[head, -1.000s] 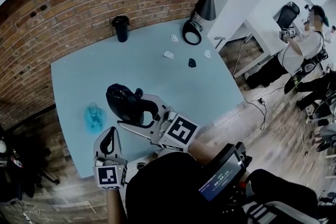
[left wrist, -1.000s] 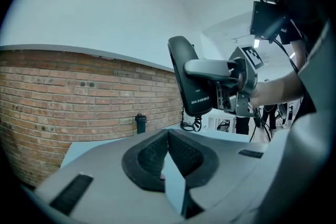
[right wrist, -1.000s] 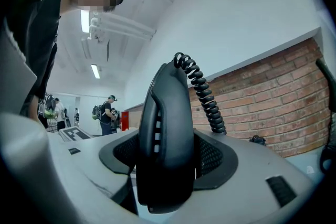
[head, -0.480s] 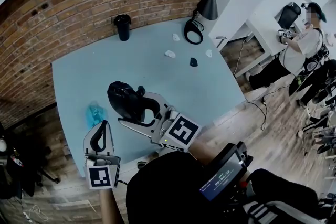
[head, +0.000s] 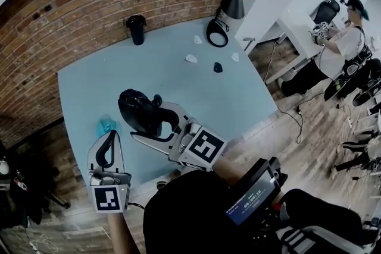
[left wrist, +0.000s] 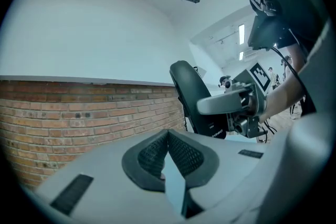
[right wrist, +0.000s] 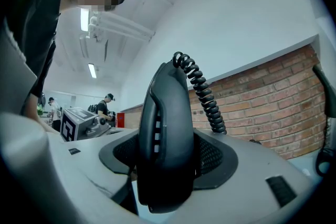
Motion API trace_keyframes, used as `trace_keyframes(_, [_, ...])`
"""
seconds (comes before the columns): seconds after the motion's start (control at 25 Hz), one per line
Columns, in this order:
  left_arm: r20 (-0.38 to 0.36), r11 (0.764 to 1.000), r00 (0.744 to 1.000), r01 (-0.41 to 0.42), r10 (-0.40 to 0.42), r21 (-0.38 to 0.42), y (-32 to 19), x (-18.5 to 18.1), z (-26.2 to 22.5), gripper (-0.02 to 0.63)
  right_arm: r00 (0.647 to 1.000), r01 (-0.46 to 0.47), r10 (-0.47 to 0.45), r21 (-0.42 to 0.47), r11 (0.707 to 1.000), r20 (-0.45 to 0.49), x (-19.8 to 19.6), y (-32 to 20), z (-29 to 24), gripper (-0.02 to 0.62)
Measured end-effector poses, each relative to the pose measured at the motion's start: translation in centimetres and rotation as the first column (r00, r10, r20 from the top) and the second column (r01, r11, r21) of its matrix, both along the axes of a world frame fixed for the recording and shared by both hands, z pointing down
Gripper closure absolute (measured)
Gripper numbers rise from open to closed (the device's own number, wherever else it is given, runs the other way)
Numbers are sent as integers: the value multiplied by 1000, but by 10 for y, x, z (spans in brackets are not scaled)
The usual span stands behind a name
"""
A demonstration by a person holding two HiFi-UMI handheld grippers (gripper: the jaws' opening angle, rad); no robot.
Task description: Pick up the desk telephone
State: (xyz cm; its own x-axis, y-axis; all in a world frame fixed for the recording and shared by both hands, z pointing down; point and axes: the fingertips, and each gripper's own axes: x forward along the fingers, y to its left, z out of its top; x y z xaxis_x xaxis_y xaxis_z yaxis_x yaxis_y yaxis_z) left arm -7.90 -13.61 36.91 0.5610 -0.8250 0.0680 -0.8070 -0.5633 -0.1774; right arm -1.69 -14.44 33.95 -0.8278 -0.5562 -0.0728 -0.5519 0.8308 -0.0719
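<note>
The right gripper was clenched on the black telephone, its two jaws pressing the body from either side in the right gripper view, with the coiled cord rising from the top of the set toward the brick wall. The telephone sat above the front-left part of the pale blue desk, a little in from the front edge; whether it touched the top could not be told. The left gripper hung over the front-left corner, just beside the telephone, its pads closed together at the tips with nothing between them. A crumpled cyan thing lay near the left edge, between the left gripper and the telephone. A black cup stood at the far edge by the wall, and a black ring lay in the far-right corner under a black lamp. Small white bits and a small dark piece were scattered toward the right edge. A person stood at another desk, well apart.
</note>
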Motion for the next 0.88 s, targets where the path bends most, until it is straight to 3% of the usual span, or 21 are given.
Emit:
trace_keyframes(0.16, [8,999,1000,-25,25,27,1,7,-10,592,1000,-29,29,-24,999,-2,3,2,0,308])
trace_keyframes(0.52, [-8,996,997,-76,76,53,8,28,-14,592,994,-105,106,43,993,-13,18,3,-1,308])
trace_keyframes(0.72, [3,995,996,-95,94,26,12,32,-3,591,991,-130,131,25,991,-35,24,6,14,308])
trace_keyframes(0.88, [-19,995,995,-96,96,22,10,33,-1,592,988,-127,132,66,990,-75,26,9,22,308])
